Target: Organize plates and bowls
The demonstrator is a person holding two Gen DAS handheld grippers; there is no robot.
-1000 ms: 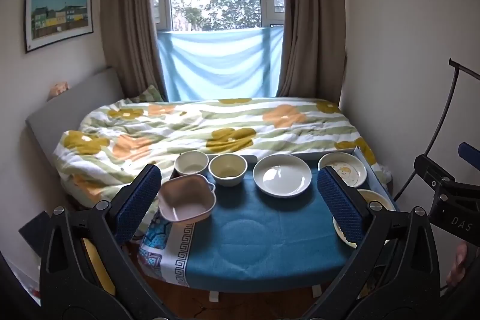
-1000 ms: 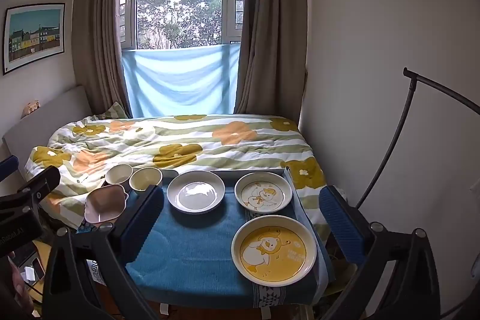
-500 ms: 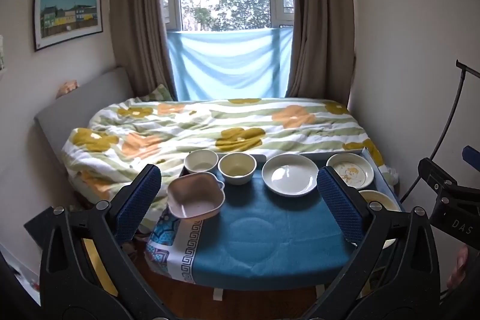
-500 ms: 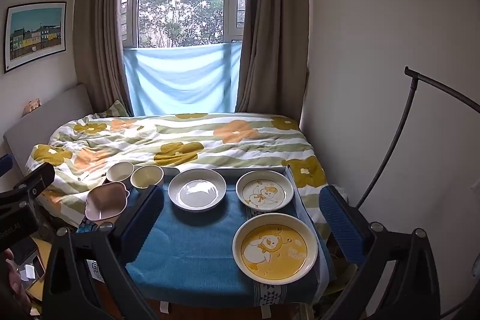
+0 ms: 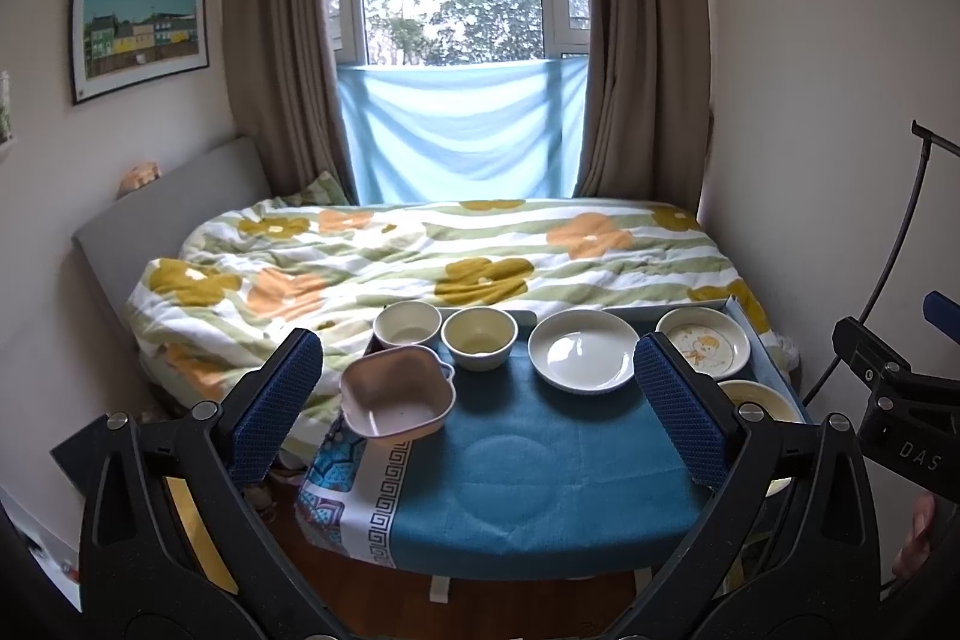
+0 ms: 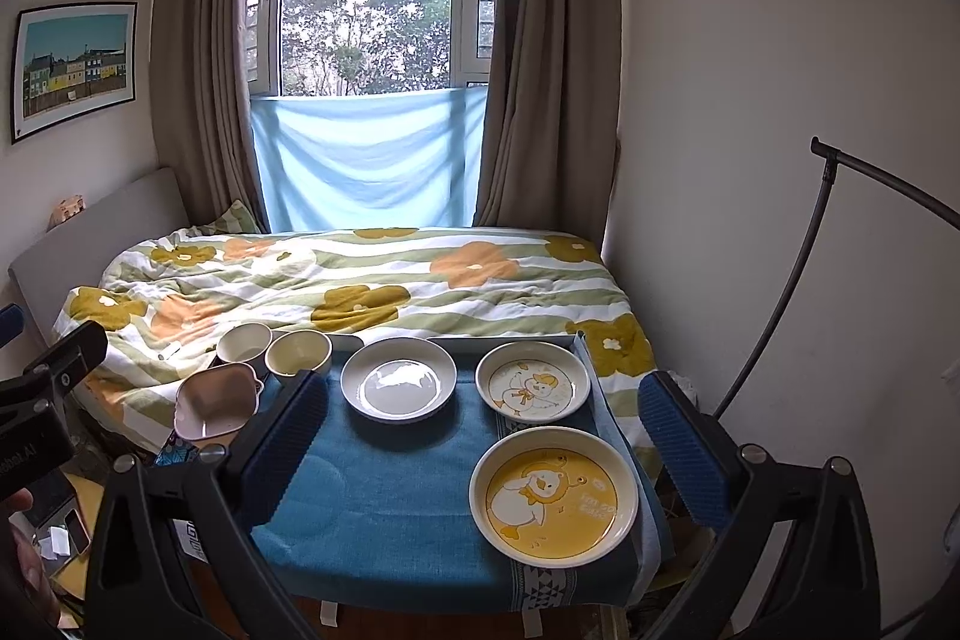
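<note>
Here, a yellow duck-printed plate (image 6: 552, 496) sits beside plain white bowls (image 6: 243, 342).

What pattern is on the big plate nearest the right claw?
A white cartoon duck on a yellow centre, cream rim: the big plate. Clearest in the right wrist view.

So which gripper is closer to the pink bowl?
Left. The pink bowl sits just ahead of the left gripper, near its left finger. The right gripper is over by the plates, with the bowl off to its left.
</note>
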